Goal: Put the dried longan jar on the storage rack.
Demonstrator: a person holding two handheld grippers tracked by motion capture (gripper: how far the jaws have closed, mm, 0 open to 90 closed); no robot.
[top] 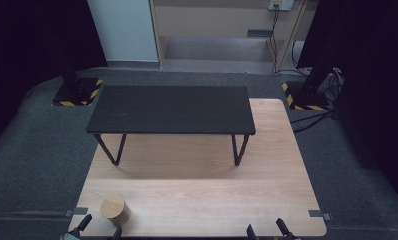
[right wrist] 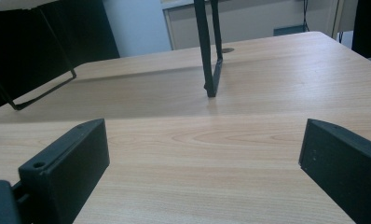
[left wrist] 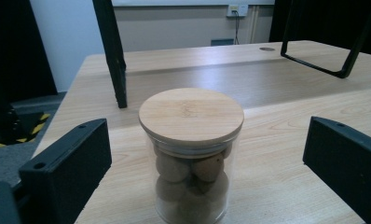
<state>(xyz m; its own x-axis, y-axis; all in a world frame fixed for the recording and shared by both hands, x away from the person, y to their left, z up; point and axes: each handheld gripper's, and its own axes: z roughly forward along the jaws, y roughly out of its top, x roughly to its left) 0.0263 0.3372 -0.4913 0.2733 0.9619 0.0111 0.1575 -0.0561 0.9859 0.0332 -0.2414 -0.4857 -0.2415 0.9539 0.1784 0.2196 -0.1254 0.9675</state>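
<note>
While the left gripper [left wrist: 207, 154] stands with its two black jaws spread wide, a glass jar [left wrist: 191, 158] sits upright between them, clear of both pads, on the near left part of the wooden table [top: 197, 200]. The left gripper view looks through the jar's clear wall to the round brown balls [left wrist: 174, 168] stacked inside, and shows the flat bamboo lid [left wrist: 191, 115] seated on top; from the high view the jar [top: 114, 210] reads as a pale round top near the table's front edge, with the left gripper's [top: 101, 227] jaw tips just showing at the bottom on either side of it. The right gripper [right wrist: 202, 158] is likewise spread, with bare wood between its jaws, and its tips [top: 266, 231] poke in at the bottom right of the high view, well apart from the jar. Both grippers point level and forward, low over the table's near edge. Farther out, a low black bench [top: 171, 109] on thin metal legs stands across the far half of the table. No writing can be read on the lid or the jar.
</note>
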